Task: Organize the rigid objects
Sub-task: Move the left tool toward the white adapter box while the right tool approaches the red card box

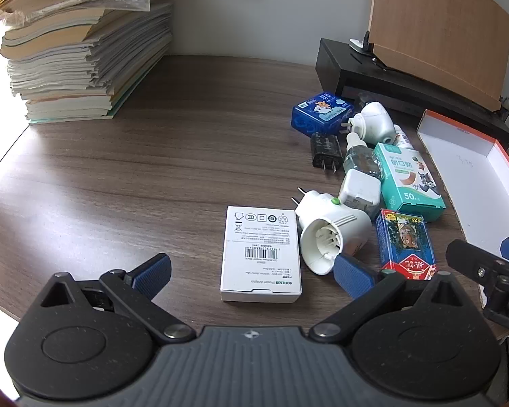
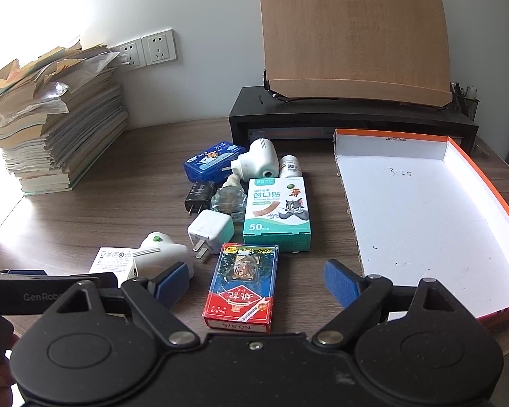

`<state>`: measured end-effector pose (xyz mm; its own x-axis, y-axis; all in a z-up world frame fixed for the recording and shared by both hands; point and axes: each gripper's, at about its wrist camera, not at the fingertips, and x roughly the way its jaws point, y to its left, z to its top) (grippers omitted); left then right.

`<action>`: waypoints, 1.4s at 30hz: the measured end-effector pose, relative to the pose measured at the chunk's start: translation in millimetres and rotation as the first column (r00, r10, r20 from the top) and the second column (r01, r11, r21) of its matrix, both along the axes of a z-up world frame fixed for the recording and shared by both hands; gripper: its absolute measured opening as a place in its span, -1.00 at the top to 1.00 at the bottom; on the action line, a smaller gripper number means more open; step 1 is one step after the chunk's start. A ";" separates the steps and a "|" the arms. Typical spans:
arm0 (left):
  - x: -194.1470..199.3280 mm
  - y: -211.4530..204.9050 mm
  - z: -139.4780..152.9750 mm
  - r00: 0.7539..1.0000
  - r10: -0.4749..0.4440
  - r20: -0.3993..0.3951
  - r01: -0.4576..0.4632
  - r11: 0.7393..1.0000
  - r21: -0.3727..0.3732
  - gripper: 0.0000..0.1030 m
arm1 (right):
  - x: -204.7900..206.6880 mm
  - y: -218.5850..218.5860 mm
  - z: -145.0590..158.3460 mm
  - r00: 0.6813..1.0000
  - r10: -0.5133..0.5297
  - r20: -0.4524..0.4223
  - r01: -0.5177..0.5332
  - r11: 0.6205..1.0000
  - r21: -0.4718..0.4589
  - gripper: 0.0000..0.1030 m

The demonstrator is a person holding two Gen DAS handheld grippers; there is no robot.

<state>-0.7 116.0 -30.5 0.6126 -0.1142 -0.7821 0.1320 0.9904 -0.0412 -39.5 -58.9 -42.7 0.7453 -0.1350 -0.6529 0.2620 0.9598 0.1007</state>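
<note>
Red playing-card box (image 2: 241,286) lies flat between right gripper's (image 2: 257,283) wide-spread fingers, beside the orange-rimmed tray (image 2: 475,166). Close squarely on long sides (cellophane likely slick). Left gripper (image 1: 252,271) wide, straddling white adapter box (image 1: 262,252).

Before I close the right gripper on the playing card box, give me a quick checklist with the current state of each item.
1. Right gripper open: ok, jaws spread wide.
2. Playing card box between the fingers: ok, lying flat, roughly centered.
3. Neighbours off the box: cannot tell; the bandage box sits just beyond its far end.
4. Left gripper out of the way: ok, open over the white adapter box.
5. Orange tray ready to receive: ok, white floor bare.
</note>
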 end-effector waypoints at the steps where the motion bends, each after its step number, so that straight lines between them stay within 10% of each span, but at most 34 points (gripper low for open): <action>1: 0.0 -0.6 -0.2 1.000 0.000 0.000 0.000 1.000 0.002 -1.00 | 0.1 0.8 0.0 1.000 0.000 0.001 0.000 1.000 -0.001 -0.98; 42: 5.7 0.3 -9.8 1.000 0.001 -0.014 0.000 1.000 0.020 -1.00 | 5.9 0.8 -3.3 1.000 0.010 -0.009 -0.010 1.000 0.005 -0.98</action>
<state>5.0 116.3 -40.2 0.6014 -0.0980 -0.7929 0.1310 0.9911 -0.0232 -33.6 -58.1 -46.0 0.7407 -0.1245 -0.6602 0.2537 0.9618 0.1032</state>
